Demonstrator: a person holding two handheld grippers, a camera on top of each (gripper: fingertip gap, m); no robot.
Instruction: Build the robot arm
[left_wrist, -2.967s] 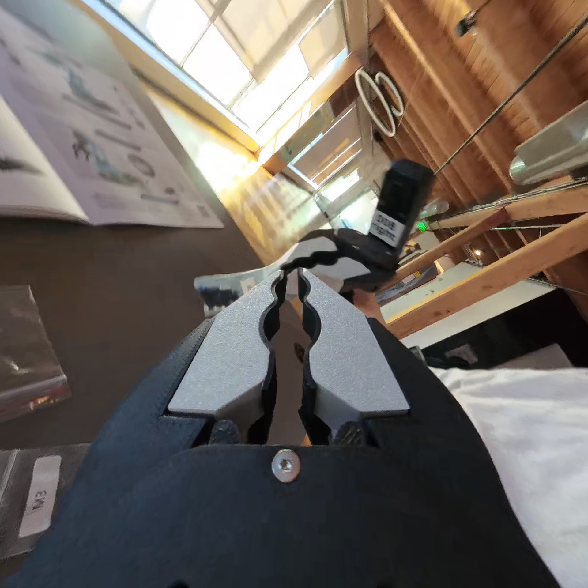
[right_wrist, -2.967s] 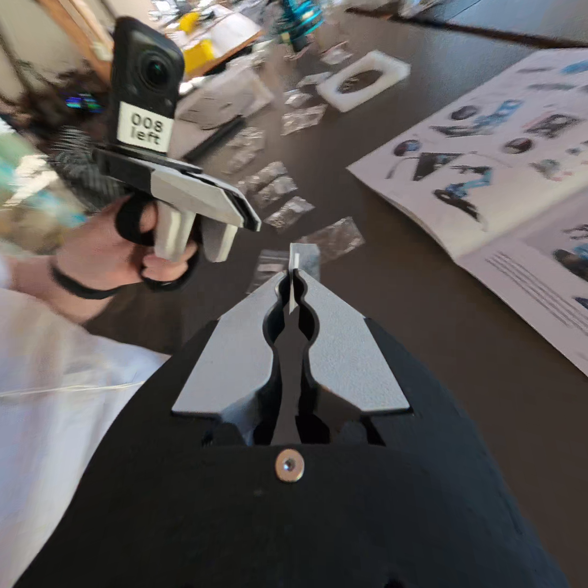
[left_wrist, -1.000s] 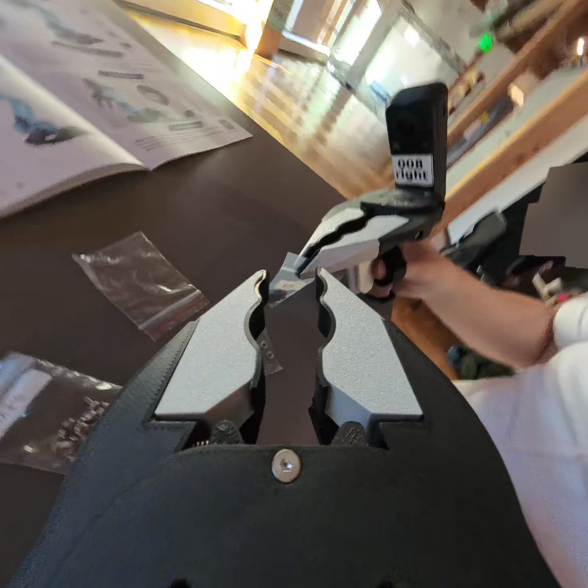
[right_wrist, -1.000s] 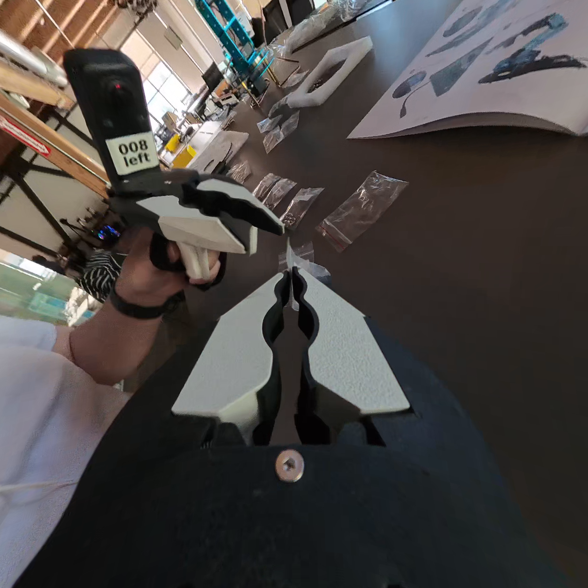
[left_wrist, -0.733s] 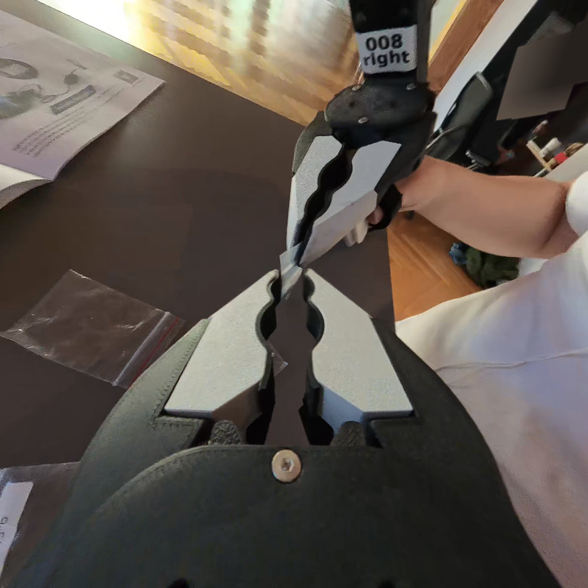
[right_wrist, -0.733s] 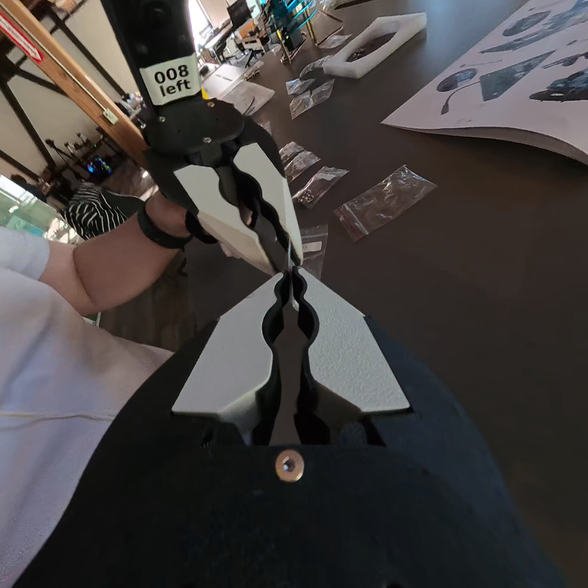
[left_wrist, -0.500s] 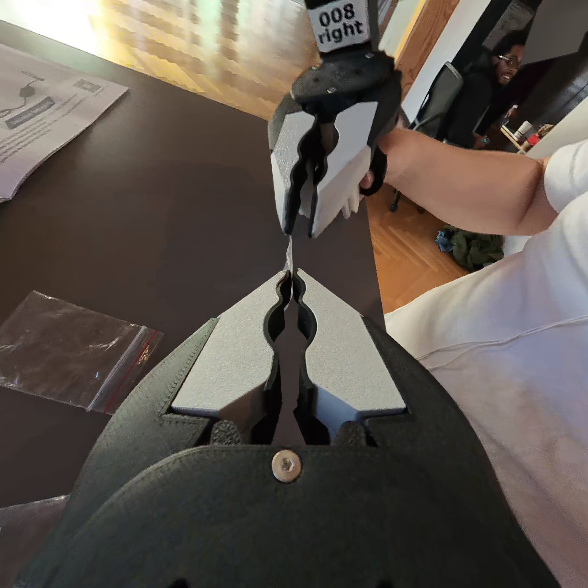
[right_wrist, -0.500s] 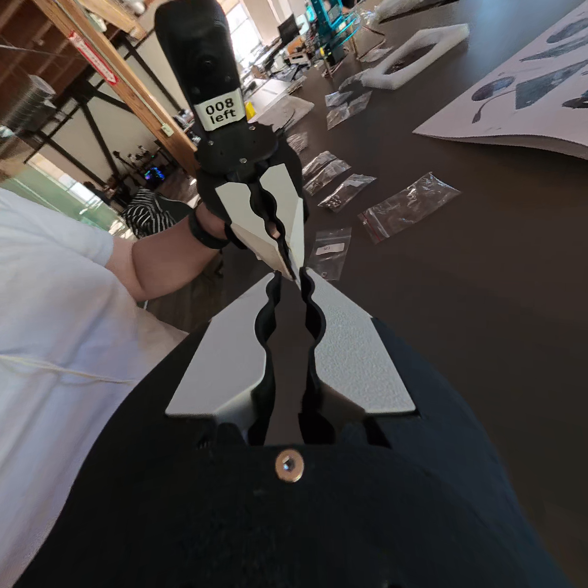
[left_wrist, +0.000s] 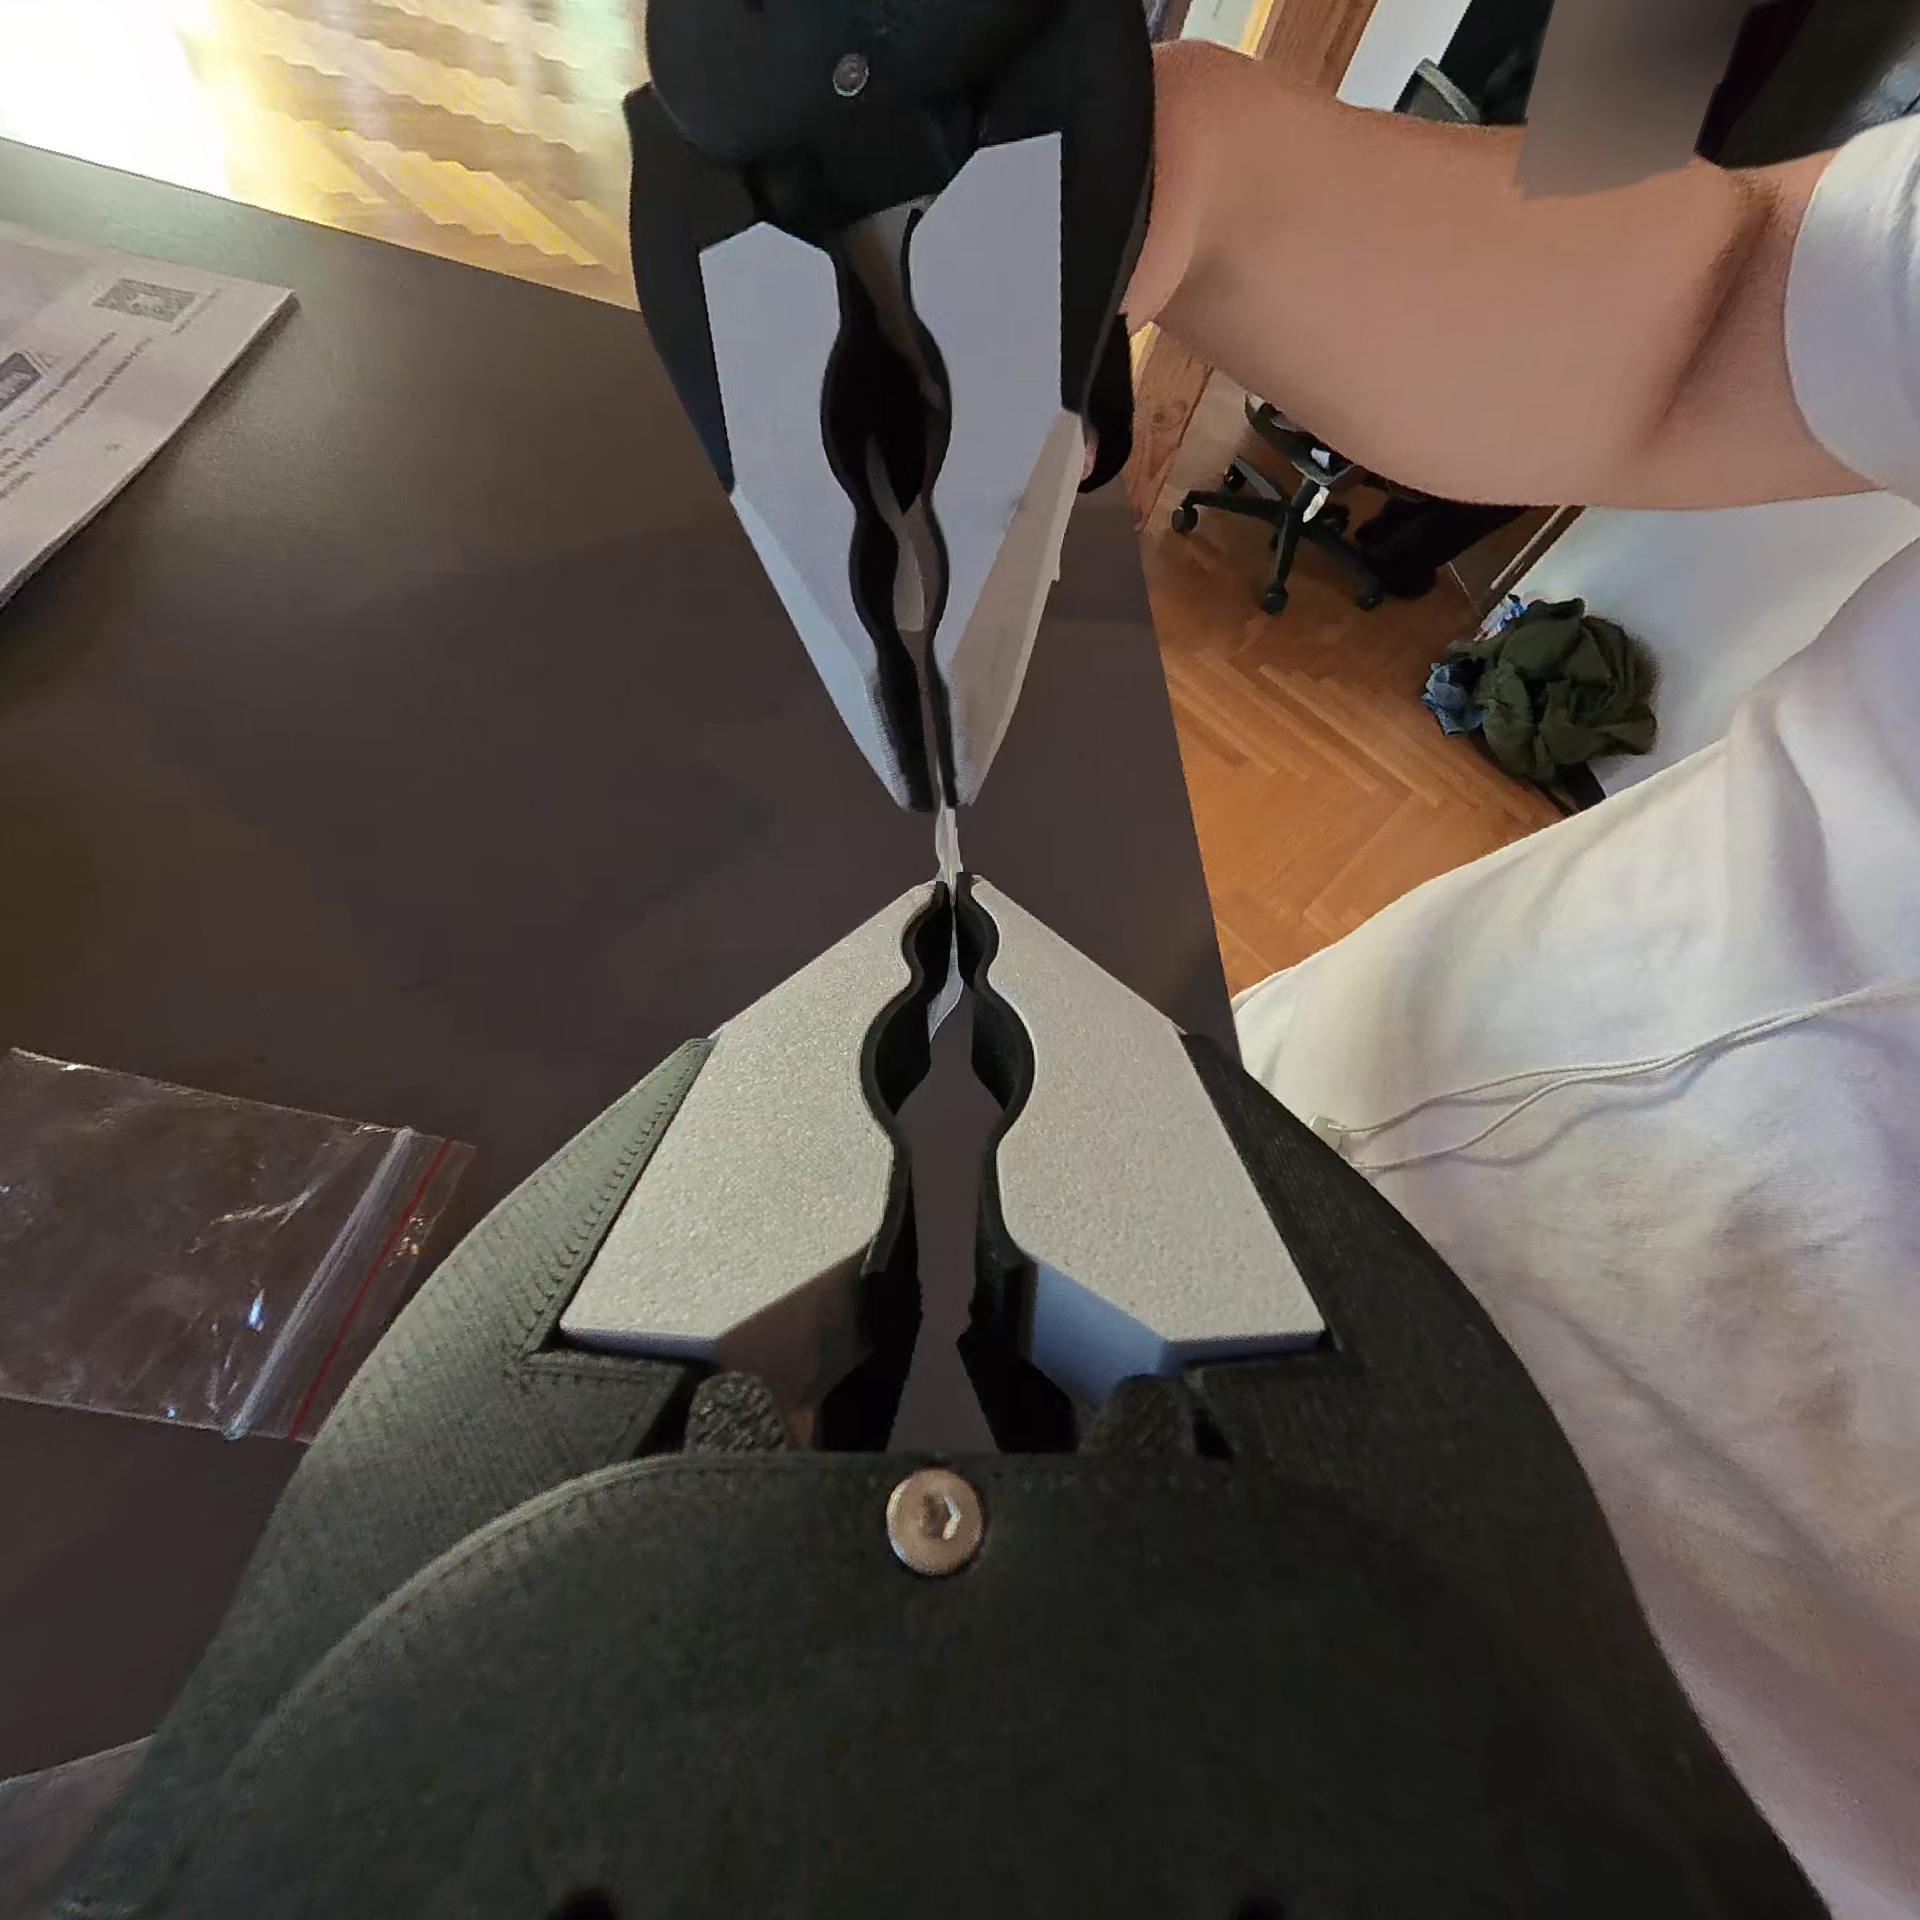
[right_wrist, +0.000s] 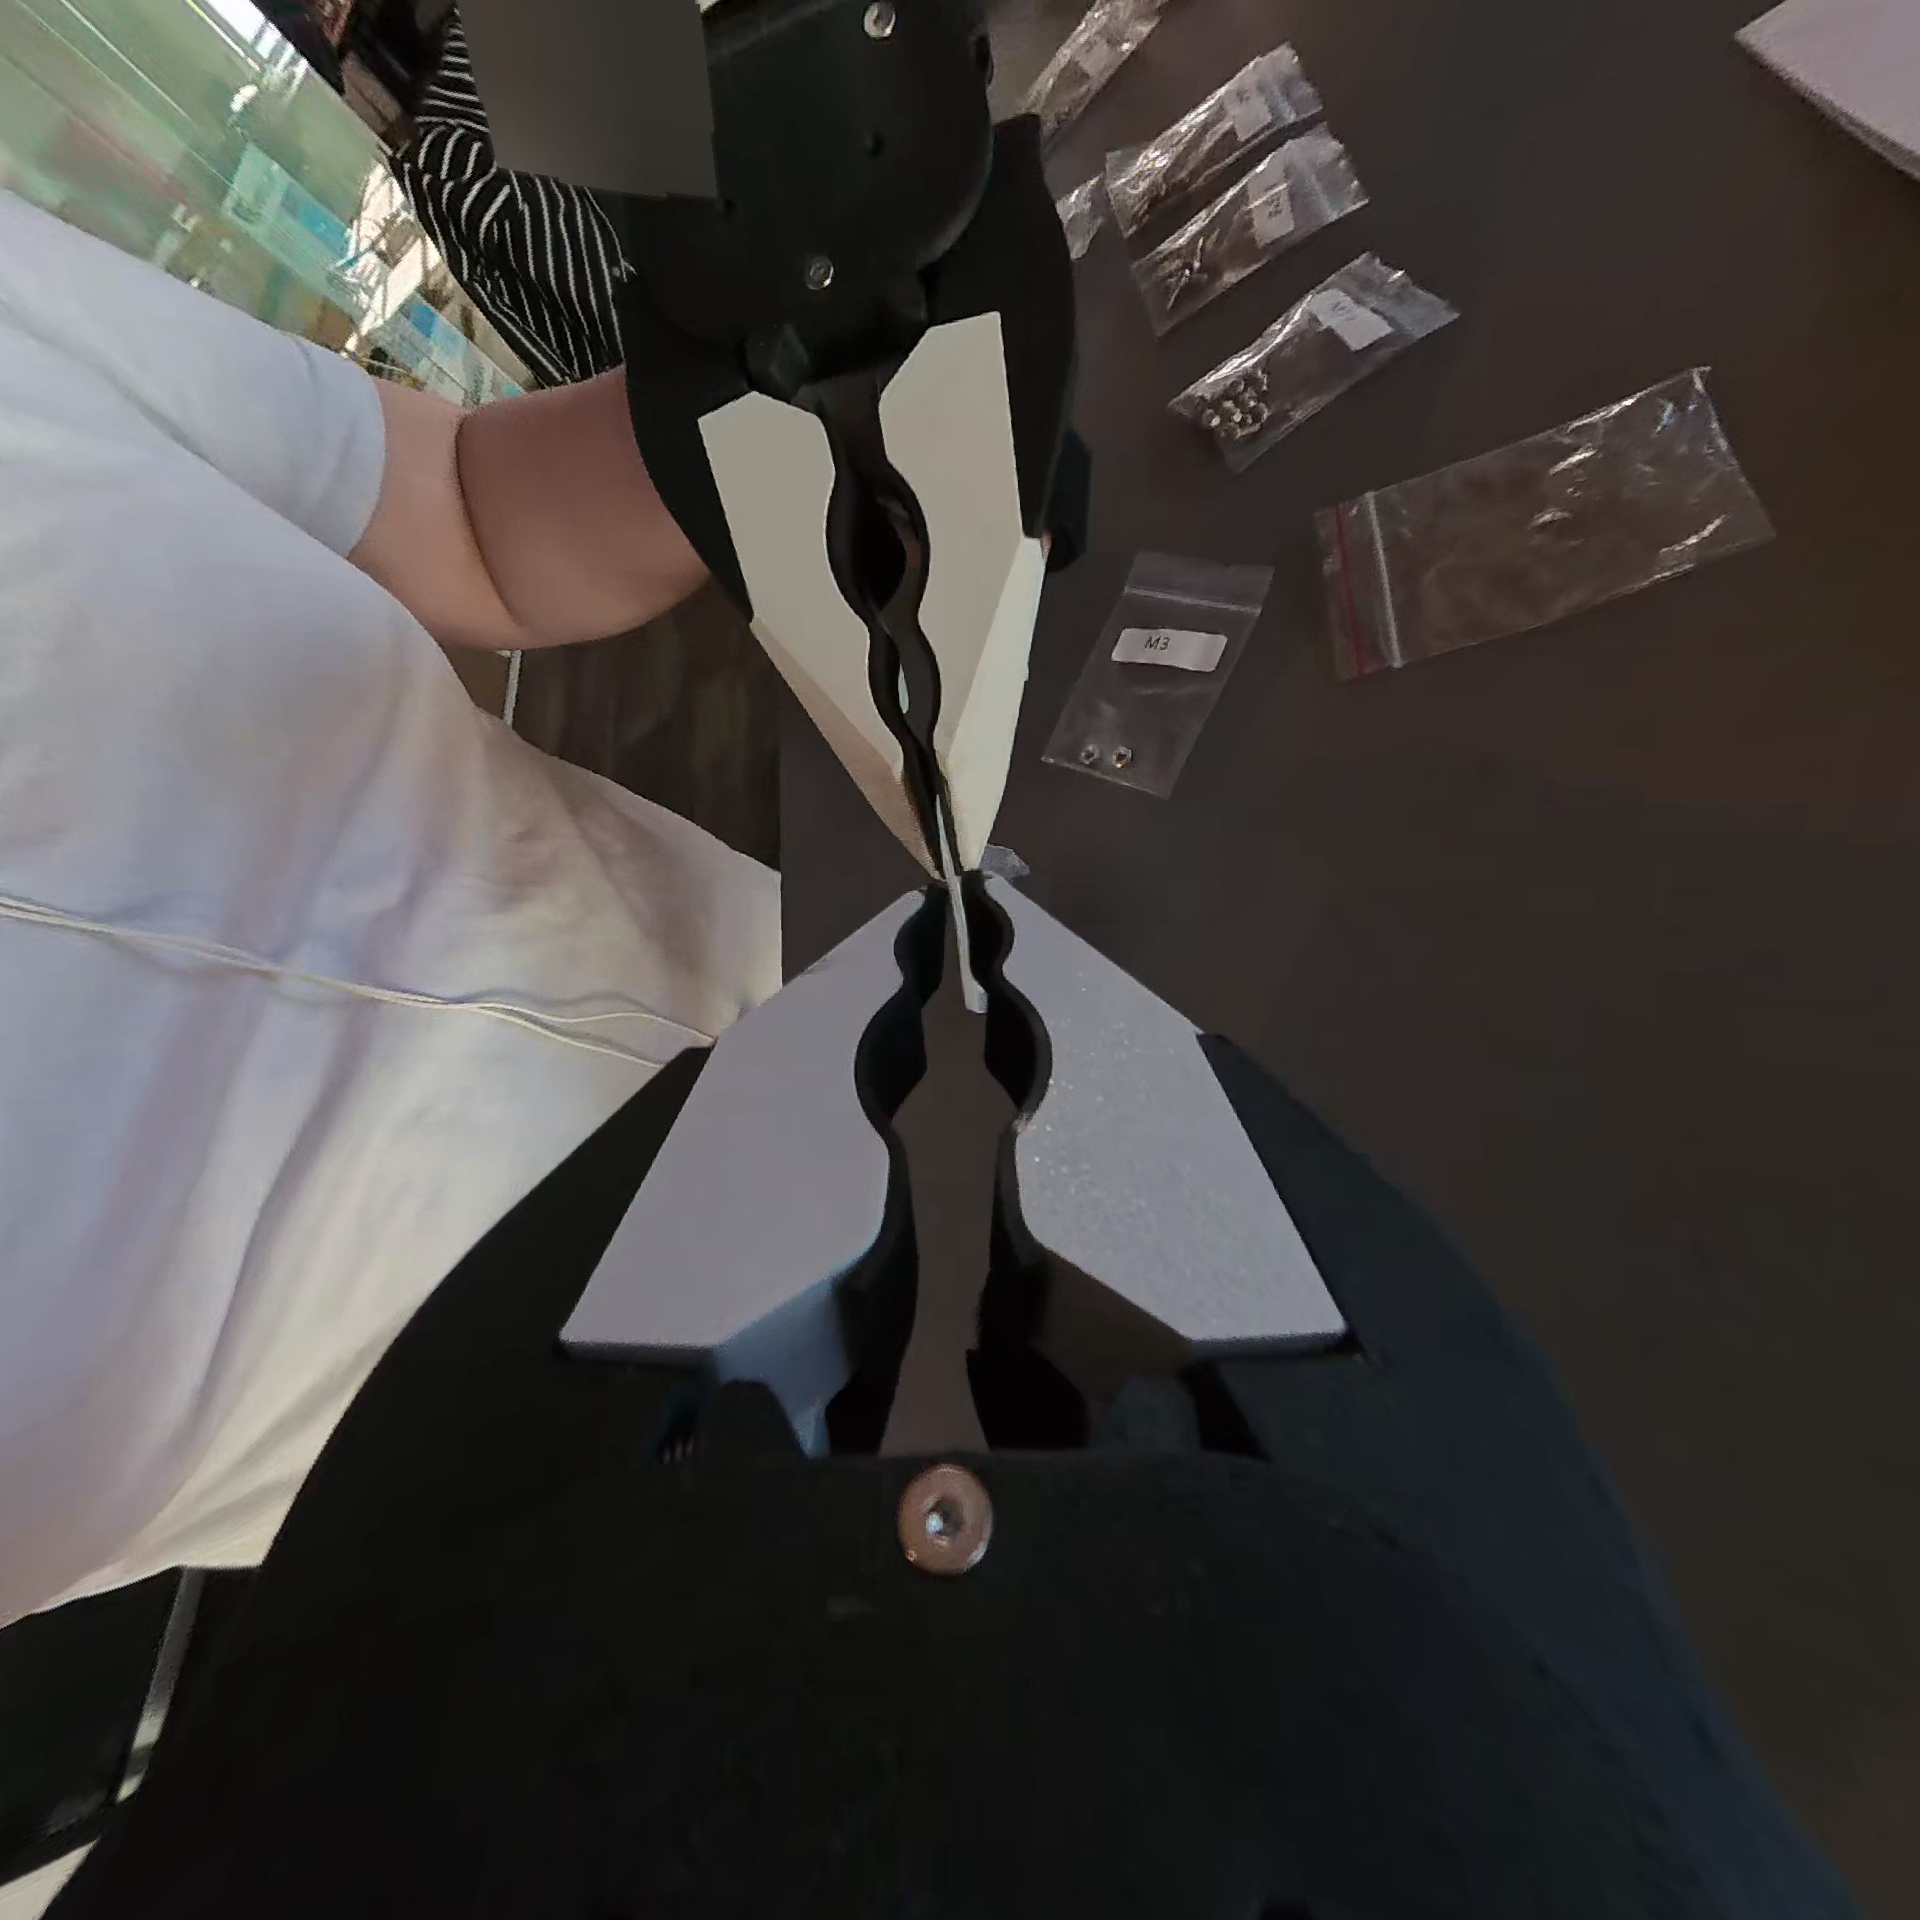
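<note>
My left gripper (left_wrist: 951, 888) and my right gripper (left_wrist: 935, 800) meet tip to tip above the dark table (left_wrist: 468, 675). Both are shut on one small clear plastic bag (left_wrist: 945, 844), which shows as a thin pale strip between the tips. In the right wrist view my right gripper (right_wrist: 956, 883) pinches the bag's edge (right_wrist: 968, 966), and my left gripper (right_wrist: 948, 852) comes down from above onto the same bag. Most of the bag is hidden inside the jaws.
A clear zip bag with a red stripe (left_wrist: 208, 1226) lies on the table; it also shows in the right wrist view (right_wrist: 1538, 520). A small labelled bag with two nuts (right_wrist: 1153, 675) and several hardware bags (right_wrist: 1309, 353) lie nearby. A booklet (left_wrist: 94, 384) lies far left. The person's white shirt (left_wrist: 1558, 1143) is close. My two grippers' fingertips are within a few centimetres of each other.
The left gripper closed on the bag that the right gripper held. The right gripper opened briefly, then shut on it again. Both grippers swung round to face each other tip to tip.
</note>
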